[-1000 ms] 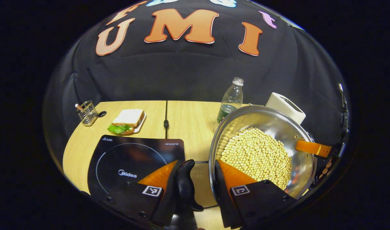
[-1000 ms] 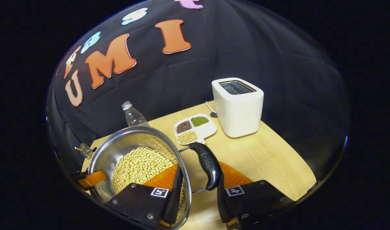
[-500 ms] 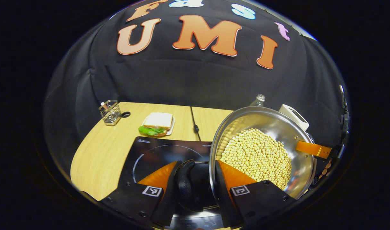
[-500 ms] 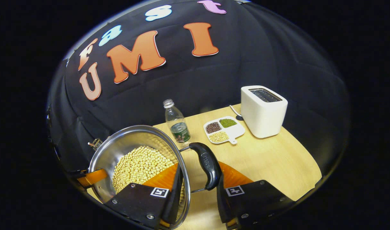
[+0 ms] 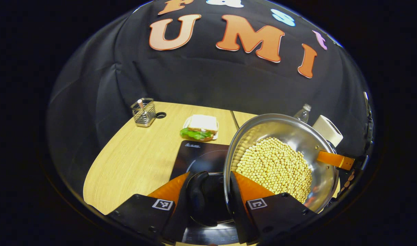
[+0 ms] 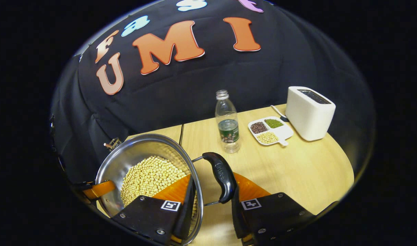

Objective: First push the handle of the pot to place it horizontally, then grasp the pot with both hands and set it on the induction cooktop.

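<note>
My left gripper [image 5: 208, 201] has its jaws clamped on the pot [image 5: 280, 160] by one handle, my right gripper [image 6: 210, 205] on the other. The pot rides in the air, partly over the induction cooktop [image 5: 203, 155]. I'd keep both ends level so the beans [image 5: 275, 169] stay in, then lower squarely. Left counter [image 5: 133, 160] is open; the sandwich [image 5: 199, 127] sits just beyond the cooktop's far edge.

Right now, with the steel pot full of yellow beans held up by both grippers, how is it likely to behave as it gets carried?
The shiny steel pot probably feels heavy, since yellow beans cover its bottom. Loose and round, the beans would likely shift or roll if it tilts. The black handle hangs on thin wire, so the pot might swing between the left gripper and right gripper.
</note>
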A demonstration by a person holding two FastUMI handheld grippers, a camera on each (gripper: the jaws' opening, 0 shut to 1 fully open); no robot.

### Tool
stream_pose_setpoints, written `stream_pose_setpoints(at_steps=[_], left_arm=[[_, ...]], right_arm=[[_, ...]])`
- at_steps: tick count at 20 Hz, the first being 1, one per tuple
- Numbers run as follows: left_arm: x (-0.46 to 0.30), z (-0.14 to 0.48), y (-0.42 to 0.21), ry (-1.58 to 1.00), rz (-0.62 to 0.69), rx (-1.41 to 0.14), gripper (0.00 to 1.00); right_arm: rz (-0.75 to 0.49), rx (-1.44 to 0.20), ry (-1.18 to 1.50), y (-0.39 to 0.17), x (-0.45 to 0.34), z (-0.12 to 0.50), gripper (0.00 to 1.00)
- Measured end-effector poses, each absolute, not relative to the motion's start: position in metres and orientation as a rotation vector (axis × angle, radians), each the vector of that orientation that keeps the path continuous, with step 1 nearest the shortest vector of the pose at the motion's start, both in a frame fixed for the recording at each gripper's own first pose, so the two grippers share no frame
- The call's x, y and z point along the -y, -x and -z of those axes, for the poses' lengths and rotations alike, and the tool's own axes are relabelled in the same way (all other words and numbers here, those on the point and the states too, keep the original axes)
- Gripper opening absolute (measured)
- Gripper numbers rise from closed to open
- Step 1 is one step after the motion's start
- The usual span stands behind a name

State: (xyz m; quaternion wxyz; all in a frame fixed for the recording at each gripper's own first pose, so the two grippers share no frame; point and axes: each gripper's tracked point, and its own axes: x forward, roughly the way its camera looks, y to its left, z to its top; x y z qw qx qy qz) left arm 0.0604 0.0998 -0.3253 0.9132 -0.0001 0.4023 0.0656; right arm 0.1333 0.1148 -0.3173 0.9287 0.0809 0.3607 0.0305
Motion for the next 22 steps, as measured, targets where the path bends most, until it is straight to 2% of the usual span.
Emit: stream_pose_setpoints(at_steps=[1,2,3,6,9,10,11,13,16,17,18,19,20,21,22], left_arm=[[-0.109,0.328,-0.058,0.002,-0.144,-0.837,0.67],[-0.117,0.33,-0.056,0.005,-0.15,-0.845,0.67],[-0.124,0.334,-0.054,0.009,-0.156,-0.852,0.67],[-0.145,0.343,-0.051,0.024,-0.163,-0.861,0.61],[-0.158,0.354,-0.049,0.041,-0.164,-0.888,0.61],[-0.16,0.357,-0.048,0.047,-0.163,-0.894,0.64],[-0.161,0.358,-0.048,0.052,-0.162,-0.897,0.61],[-0.16,0.36,-0.048,0.058,-0.156,-0.905,0.61],[-0.16,0.366,-0.048,0.055,-0.157,-0.929,0.65],[-0.159,0.366,-0.048,0.049,-0.159,-0.935,0.63],[-0.16,0.364,-0.051,0.042,-0.162,-0.934,0.68],[-0.16,0.365,-0.049,0.039,-0.168,-0.934,0.65],[-0.161,0.364,-0.048,0.038,-0.179,-0.93,0.69],[-0.161,0.355,-0.053,0.03,-0.19,-0.9,0.68],[-0.164,0.343,-0.06,0.007,-0.204,-0.856,0.76]], right_arm=[[-0.072,-0.754,-0.167,-0.132,-0.122,0.322,0.5],[-0.077,-0.765,-0.169,-0.132,-0.131,0.326,0.46],[-0.082,-0.776,-0.168,-0.132,-0.137,0.33,0.5],[-0.093,-0.794,-0.151,-0.132,-0.154,0.339,0.5],[-0.097,-0.83,-0.136,-0.124,-0.164,0.349,0.5],[-0.094,-0.834,-0.132,-0.124,-0.166,0.352,0.5],[-0.09,-0.838,-0.128,-0.123,-0.167,0.354,0.5],[-0.078,-0.86,-0.128,-0.117,-0.168,0.356,0.5],[-0.068,-0.874,-0.123,-0.115,-0.168,0.36,0.5],[-0.066,-0.876,-0.118,-0.113,-0.168,0.359,0.51],[-0.068,-0.877,-0.116,-0.114,-0.168,0.361,0.52],[-0.072,-0.871,-0.114,-0.114,-0.168,0.361,0.52],[-0.081,-0.869,-0.111,-0.116,-0.169,0.362,0.53],[-0.092,-0.871,-0.104,-0.114,-0.169,0.361,0.55],[-0.096,-0.868,-0.097,-0.113,-0.167,0.36,0.57]])
